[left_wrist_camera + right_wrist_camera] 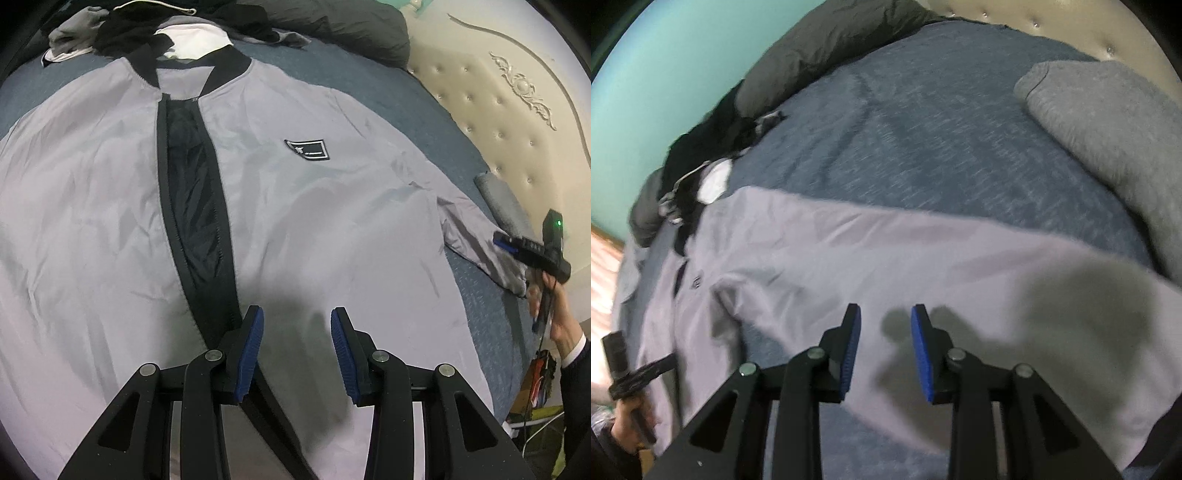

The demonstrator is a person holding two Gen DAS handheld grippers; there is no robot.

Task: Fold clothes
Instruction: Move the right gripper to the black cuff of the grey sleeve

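Now I hold the left tool (297,325) and right tool (885,321) parted and empty over the gray jacket (303,192), spread flat on the bed (923,129) for folding.

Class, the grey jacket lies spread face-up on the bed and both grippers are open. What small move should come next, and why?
Probably lower the right gripper onto the sleeve beneath it and close. The jacket lies flat, front gaping open, both sleeves spread outward; the left gripper hovers empty over the front. Folding a sleeve inward seems the natural start.
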